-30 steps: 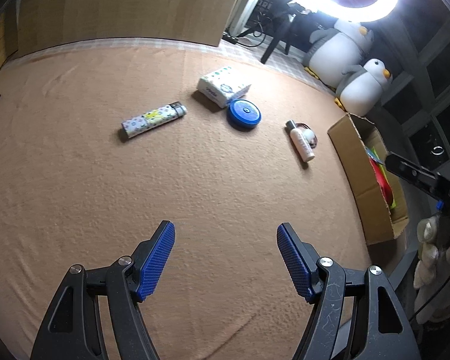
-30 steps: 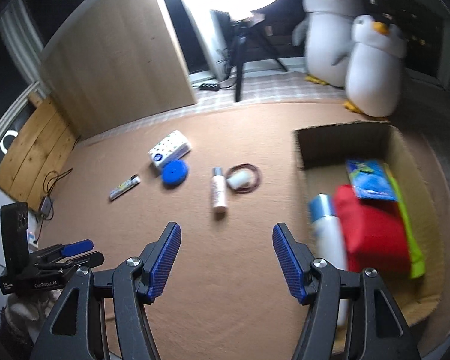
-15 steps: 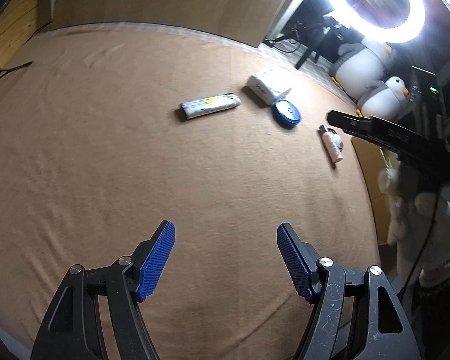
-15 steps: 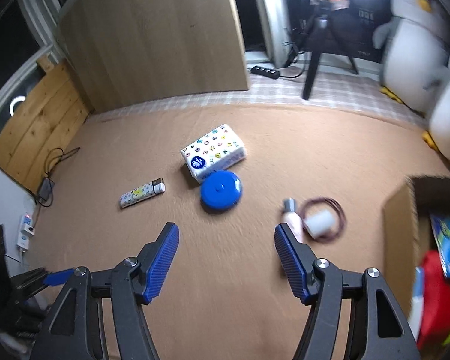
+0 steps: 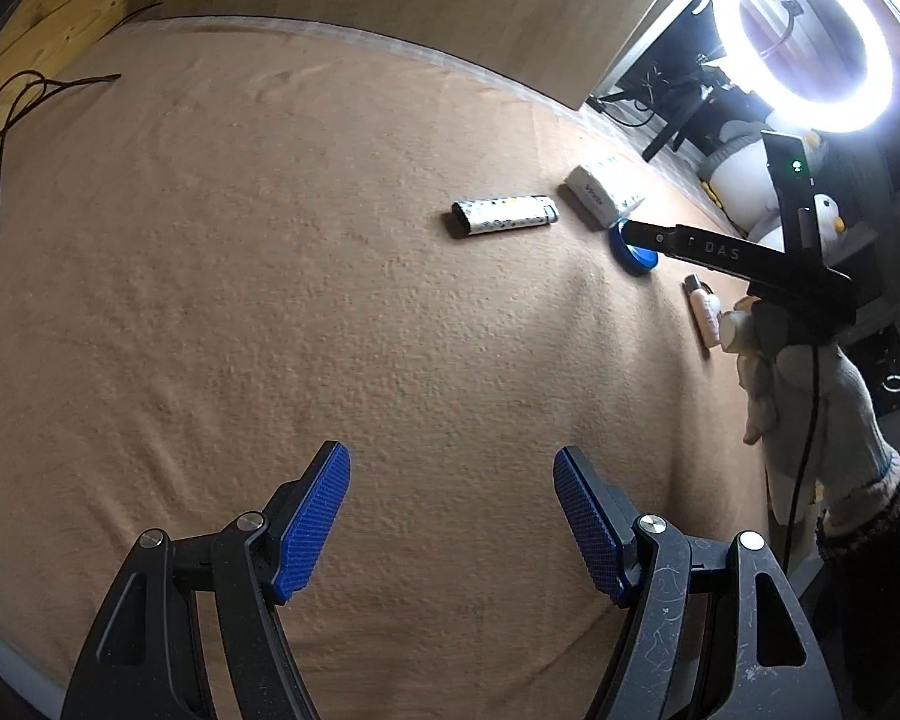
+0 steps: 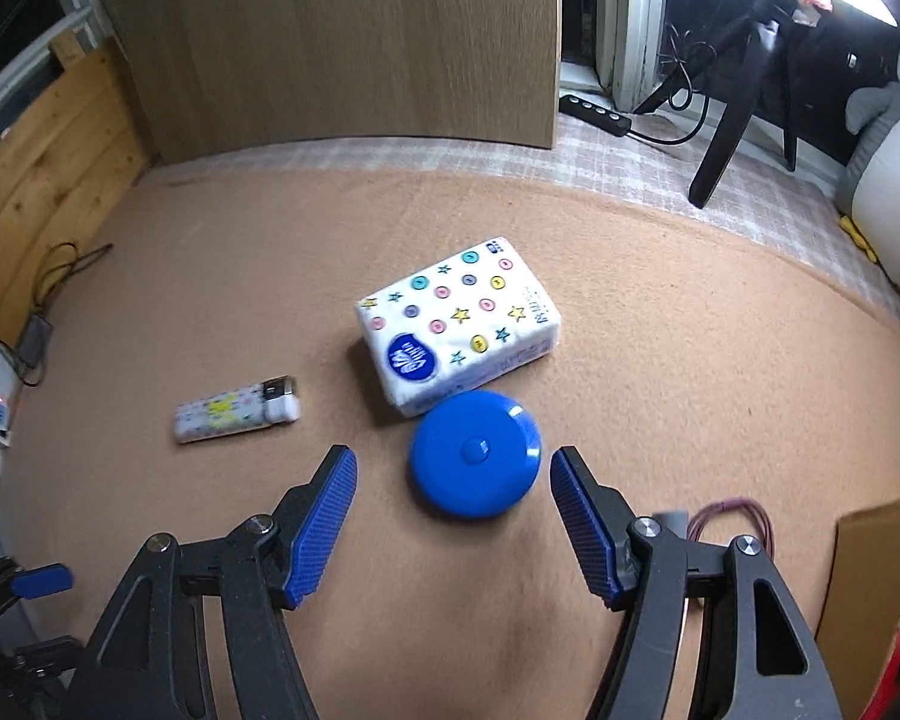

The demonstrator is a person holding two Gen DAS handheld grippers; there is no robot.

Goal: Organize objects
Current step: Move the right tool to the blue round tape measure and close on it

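Note:
A round blue disc point(image 6: 475, 455) lies on the tan blanket, in line with the gap of my right gripper point(image 6: 453, 468), whose jaws stand open and apart from it. Behind the disc rests a white tissue pack with coloured dots point(image 6: 459, 327), and to its left a patterned lighter point(image 6: 237, 411). In the left wrist view my left gripper point(image 5: 450, 471) hangs open over bare blanket, far from the lighter point(image 5: 504, 216), the tissue pack point(image 5: 603, 192) and the blue disc point(image 5: 630, 252). The right tool's finger crosses over the disc there. A small white bottle point(image 5: 705, 312) lies further right.
A cardboard box point(image 6: 876, 564) with colourful contents shows at the right edge, with a purple hair tie point(image 6: 729, 519) near it. A wooden board point(image 6: 342, 42) stands at the back. A gloved hand point(image 5: 810, 396) holds the right tool. Cables point(image 5: 6, 114) and a ring light point(image 5: 804, 42) border the blanket.
My right gripper swung left from the cardboard box and sank toward the blue disc, which now sits before its jaws. The left gripper drifted left, so the objects moved right in its view.

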